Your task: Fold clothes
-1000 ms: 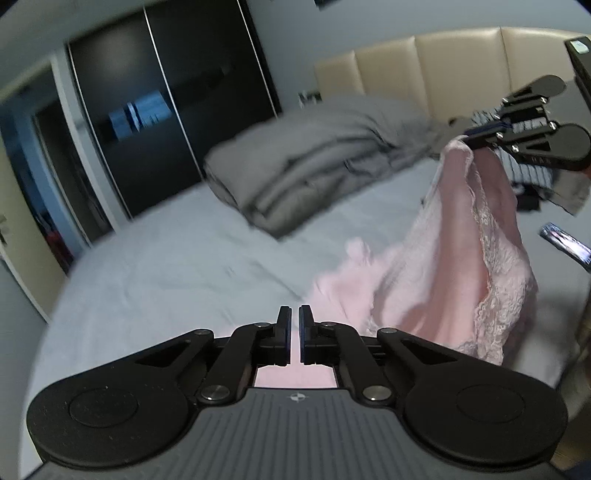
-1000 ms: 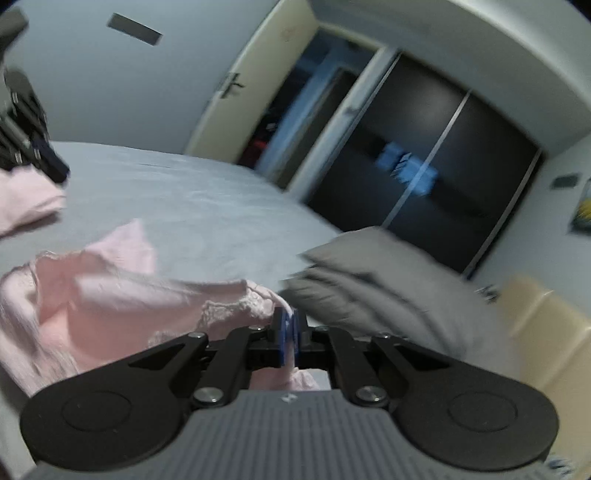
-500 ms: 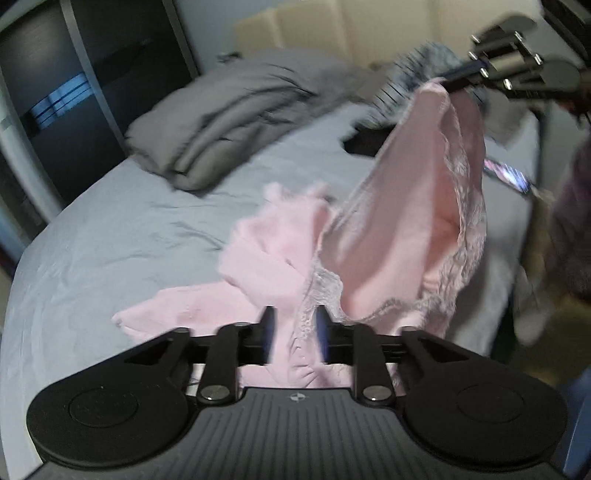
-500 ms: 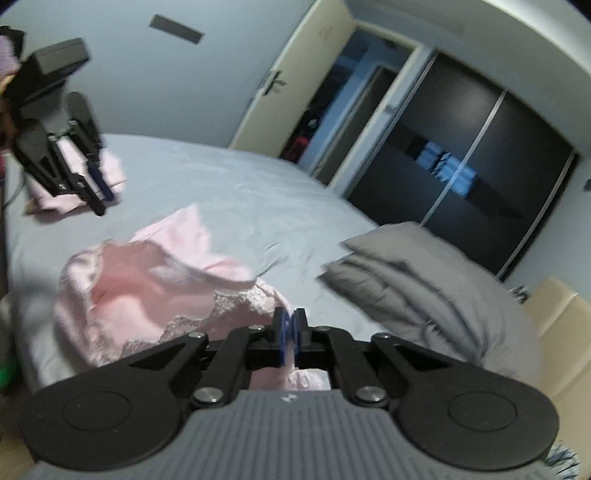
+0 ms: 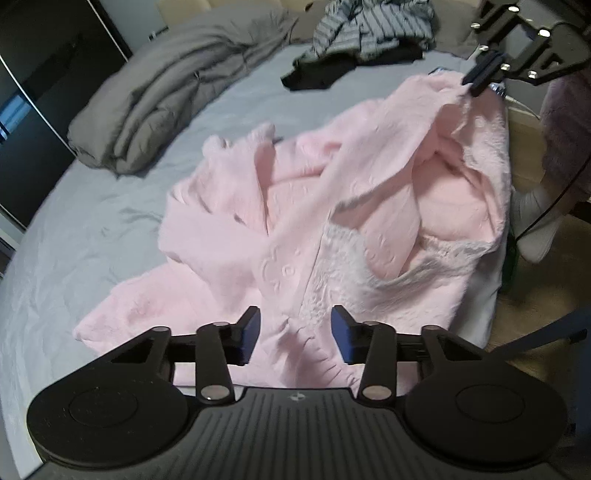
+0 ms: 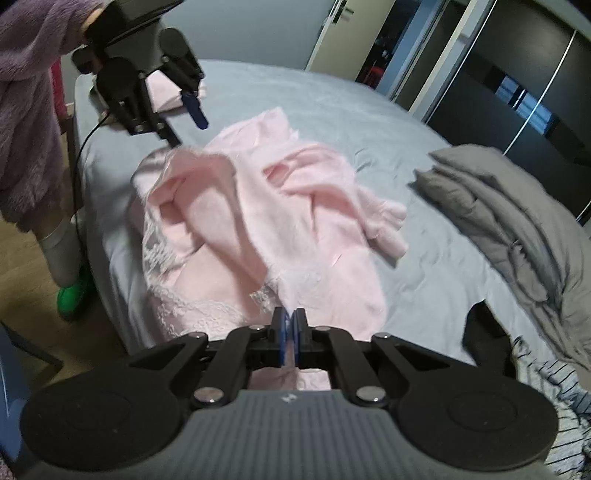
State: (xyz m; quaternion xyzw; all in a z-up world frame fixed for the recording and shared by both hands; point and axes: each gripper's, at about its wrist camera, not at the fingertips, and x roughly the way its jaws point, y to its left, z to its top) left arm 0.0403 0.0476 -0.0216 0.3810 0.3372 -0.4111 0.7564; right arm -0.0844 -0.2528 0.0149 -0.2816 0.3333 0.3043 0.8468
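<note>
Both grippers have dropped toward the bed since the earlier frames, and the pink robe point(image 5: 332, 192) that hung between them now lies mostly on the grey sheet point(image 5: 92, 236) near the bed's near edge.

Left gripper point(image 5: 295, 332): jaws stood shut a second ago, now part-way apart and closing a little; robe fabric lies between the blue pads point(image 5: 251, 328), but they don't press it.

Right gripper point(image 6: 290, 332): jaws narrow, clamped on a lace-trimmed edge of the robe, which runs straight out from the fingertips across the bed.

Key relation: the robe's long axis runs roughly from one gripper to the other along the near edge, with the left gripper over one end and the right gripping the other. It is crumpled and doubled over, not flat.

Around:
- Grey duvet point(image 5: 166, 85), folded, toward the far side, well apart.
- Striped garment point(image 5: 369, 26) and something dark by the headboard end.
- Small folded pink item point(image 6: 162, 92) at the far corner, behind the left gripper in the right view.
- A person's purple fleece sleeve point(image 6: 26, 74) and socked foot point(image 6: 62, 254) beside the bed.

Nothing sits between the grippers and the robe.
</note>
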